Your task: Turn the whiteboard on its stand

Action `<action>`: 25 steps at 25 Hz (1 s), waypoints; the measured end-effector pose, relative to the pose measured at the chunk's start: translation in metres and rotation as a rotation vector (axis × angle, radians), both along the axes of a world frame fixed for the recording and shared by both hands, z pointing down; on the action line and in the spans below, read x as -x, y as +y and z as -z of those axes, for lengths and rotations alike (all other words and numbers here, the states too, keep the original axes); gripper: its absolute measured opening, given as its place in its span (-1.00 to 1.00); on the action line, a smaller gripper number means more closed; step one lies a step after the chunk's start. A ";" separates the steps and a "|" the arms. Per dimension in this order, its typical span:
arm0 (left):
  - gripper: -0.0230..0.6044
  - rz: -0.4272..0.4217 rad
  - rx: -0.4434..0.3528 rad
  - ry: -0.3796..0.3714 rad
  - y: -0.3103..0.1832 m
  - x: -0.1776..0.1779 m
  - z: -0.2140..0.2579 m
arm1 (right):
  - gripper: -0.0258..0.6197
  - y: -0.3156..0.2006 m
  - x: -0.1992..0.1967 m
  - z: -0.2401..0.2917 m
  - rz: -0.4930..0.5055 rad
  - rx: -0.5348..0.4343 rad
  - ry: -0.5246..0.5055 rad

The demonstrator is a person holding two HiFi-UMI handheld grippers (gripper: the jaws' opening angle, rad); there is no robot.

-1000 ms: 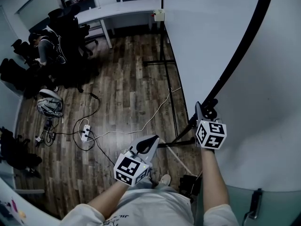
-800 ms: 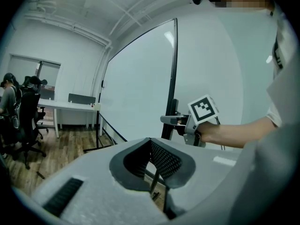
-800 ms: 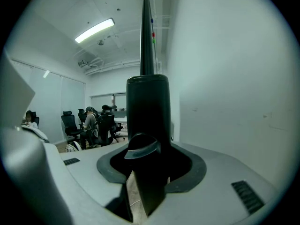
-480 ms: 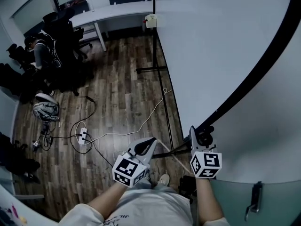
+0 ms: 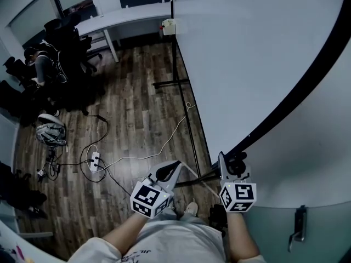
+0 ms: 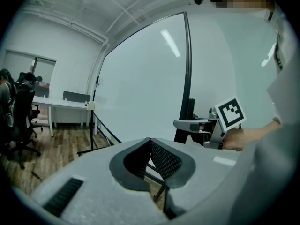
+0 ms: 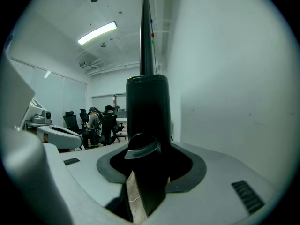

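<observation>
Right hand-held gripper (image 5: 226,162) is clamped on the whiteboard (image 5: 247,64) edge. Pulled it toward me and the board has swung on its stand (image 5: 189,125). Left hand-held gripper (image 5: 173,169) is closed and empty, left of the stand. Turn partway, I'd say.

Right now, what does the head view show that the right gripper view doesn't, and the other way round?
Only the head view: the power strip and cables on the floor, the stand's floor bar, and a door handle. Only the right gripper view: the ceiling light, and a close look at the right gripper with its fingers closed on the black frame. Both: the whiteboard, its black frame, the left gripper and the seated people across the room.
</observation>
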State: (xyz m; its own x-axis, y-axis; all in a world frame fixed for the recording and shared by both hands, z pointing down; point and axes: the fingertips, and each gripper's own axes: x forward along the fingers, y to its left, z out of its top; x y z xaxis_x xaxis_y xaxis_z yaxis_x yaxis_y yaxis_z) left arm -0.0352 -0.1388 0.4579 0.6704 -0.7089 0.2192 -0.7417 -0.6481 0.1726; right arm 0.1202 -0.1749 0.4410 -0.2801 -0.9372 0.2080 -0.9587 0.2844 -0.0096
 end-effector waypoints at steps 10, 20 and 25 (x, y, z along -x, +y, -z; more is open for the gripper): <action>-0.90 -0.004 0.001 0.002 0.004 0.000 0.003 | -0.38 0.000 0.000 0.000 0.005 0.019 -0.027; -0.90 -0.029 0.008 -0.006 0.009 -0.010 0.000 | -0.35 0.025 -0.008 -0.008 -0.010 0.046 -0.049; -0.90 -0.051 0.007 -0.006 0.015 -0.015 0.001 | -0.36 0.047 -0.009 -0.012 -0.025 0.065 -0.059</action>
